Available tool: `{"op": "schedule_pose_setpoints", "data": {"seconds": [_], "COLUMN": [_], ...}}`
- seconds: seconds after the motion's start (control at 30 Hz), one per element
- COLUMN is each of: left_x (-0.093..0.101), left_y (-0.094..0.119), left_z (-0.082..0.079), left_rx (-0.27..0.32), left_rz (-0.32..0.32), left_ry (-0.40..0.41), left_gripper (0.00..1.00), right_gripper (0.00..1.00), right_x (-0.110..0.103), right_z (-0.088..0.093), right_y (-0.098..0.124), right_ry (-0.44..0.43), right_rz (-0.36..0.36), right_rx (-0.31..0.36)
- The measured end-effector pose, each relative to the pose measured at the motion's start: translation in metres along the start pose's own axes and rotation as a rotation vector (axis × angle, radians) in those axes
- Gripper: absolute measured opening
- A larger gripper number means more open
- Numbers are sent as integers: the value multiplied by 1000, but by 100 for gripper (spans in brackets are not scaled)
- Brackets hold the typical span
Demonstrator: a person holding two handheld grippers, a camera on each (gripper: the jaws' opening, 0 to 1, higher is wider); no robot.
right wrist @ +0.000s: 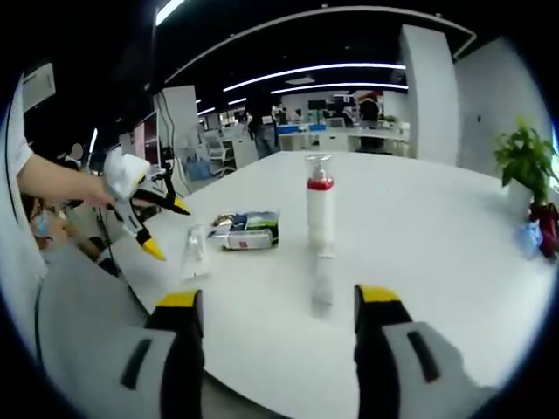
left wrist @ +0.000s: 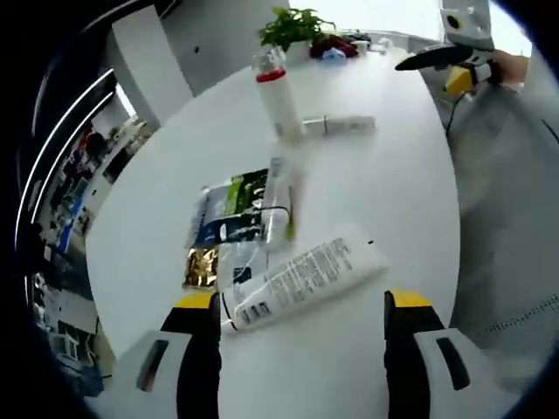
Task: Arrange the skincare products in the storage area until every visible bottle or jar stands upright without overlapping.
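A clear pump bottle with a red collar [left wrist: 278, 96] [right wrist: 320, 209] stands upright on the round white table [left wrist: 384, 192]. A small white tube [left wrist: 336, 127] [right wrist: 322, 284] lies flat beside its base. A large white printed tube [left wrist: 301, 279] lies on its side, partly between the jaws of my open left gripper [left wrist: 302, 301] [right wrist: 168, 229]. A slim clear bottle [left wrist: 278, 205] lies across some sachets [left wrist: 229, 209] [right wrist: 249, 229]. My right gripper [right wrist: 278, 298] [left wrist: 437, 57] is open and holds nothing, short of the small tube.
A gold packet [left wrist: 201, 266] lies left of the large tube. A potted plant [left wrist: 297, 26] [right wrist: 527, 157] and small red and blue items [left wrist: 332, 48] stand at the table's far edge. A pale, blurred container [right wrist: 194, 249] lies near the left gripper. Office desks fill the background.
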State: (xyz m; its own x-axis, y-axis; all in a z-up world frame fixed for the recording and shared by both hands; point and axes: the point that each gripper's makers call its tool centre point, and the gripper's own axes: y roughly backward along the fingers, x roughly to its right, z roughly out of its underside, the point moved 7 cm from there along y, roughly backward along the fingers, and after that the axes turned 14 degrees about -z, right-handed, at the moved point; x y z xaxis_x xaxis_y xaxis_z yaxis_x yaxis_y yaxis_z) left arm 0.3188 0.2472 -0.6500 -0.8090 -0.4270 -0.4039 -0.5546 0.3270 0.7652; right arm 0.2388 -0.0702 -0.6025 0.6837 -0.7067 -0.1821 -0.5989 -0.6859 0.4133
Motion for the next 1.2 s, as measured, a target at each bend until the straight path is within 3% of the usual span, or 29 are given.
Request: {"op": "schedule_pose_setpoints", "data": {"seconds": [0.23,0.3,0.47,0.67,0.8,0.93,1.2], "left_x": [5,7,9,10,10,6,4], "left_y": [-24,-29,-37,-44,-47,-51,-57], "left_z": [-1,2,-6,-9,-11,-13,-13], "left_rx": [-11,-49,-30,-44,-52,-62,-38], "left_rz": [110,138,180,248,297,327,349], "left_ry": [-168,-226,-315,-489,-508,-472,-222], "left_gripper": [62,56,48,42,39,36,34], "right_gripper": [70,69,69,68,67,67,66], "right_x": [1,1,2,3,4,4,4], "right_z": [1,2,2,3,3,3,3], "right_y": [0,-1,-1,0,0,0,0], "right_ry": [-3,-4,-4,-6,-5,-3,0], "right_rz": [8,9,16,26,31,34,38], "right_rx": [-12,-16,-23,-26,-29,-29,-28]}}
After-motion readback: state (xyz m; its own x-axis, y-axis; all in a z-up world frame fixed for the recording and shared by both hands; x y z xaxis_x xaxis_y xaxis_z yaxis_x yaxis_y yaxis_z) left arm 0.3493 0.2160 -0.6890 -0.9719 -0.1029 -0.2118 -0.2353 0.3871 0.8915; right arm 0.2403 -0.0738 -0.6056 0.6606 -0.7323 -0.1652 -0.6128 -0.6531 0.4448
